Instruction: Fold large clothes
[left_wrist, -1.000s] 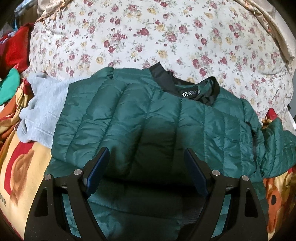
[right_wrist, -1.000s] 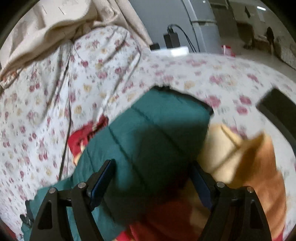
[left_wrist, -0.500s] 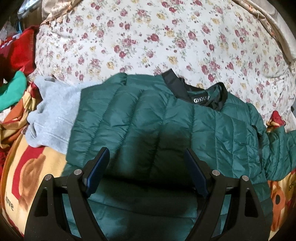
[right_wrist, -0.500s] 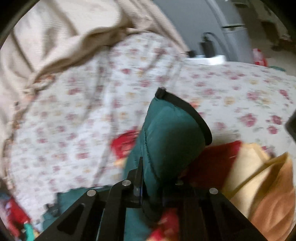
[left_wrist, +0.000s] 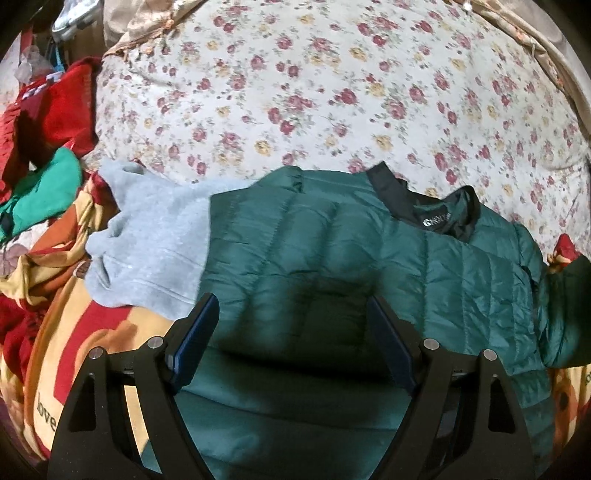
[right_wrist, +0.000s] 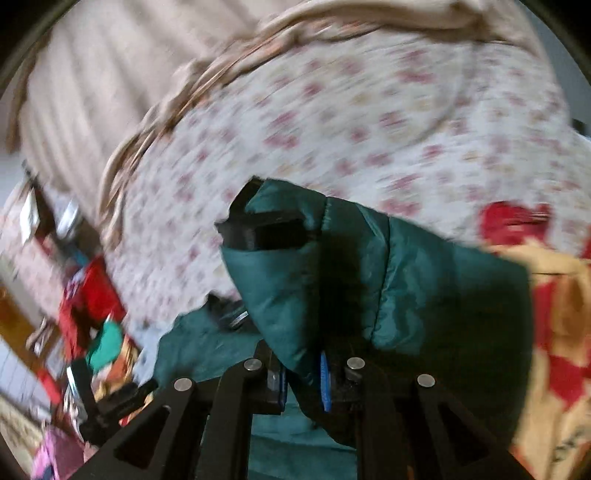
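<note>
A dark green quilted jacket (left_wrist: 332, 258) with a black collar lies spread on the bed in the left wrist view. My left gripper (left_wrist: 291, 343) is open just above its lower middle, holding nothing. In the blurred right wrist view my right gripper (right_wrist: 303, 384) is shut on the jacket's sleeve (right_wrist: 332, 280), lifted off the bed, its black cuff (right_wrist: 266, 229) pointing up and left. The jacket body (right_wrist: 207, 347) lies below it.
A floral quilt (left_wrist: 314, 92) covers the bed behind the jacket. A grey sweatshirt (left_wrist: 147, 243) lies under the jacket's left side. A red and yellow blanket (left_wrist: 74, 354) lies below; red and green clothes (left_wrist: 48, 147) pile at the left.
My right gripper closed on the sleeve and has lifted and swung it left over the jacket. The left gripper has shifted slightly left, still open.
</note>
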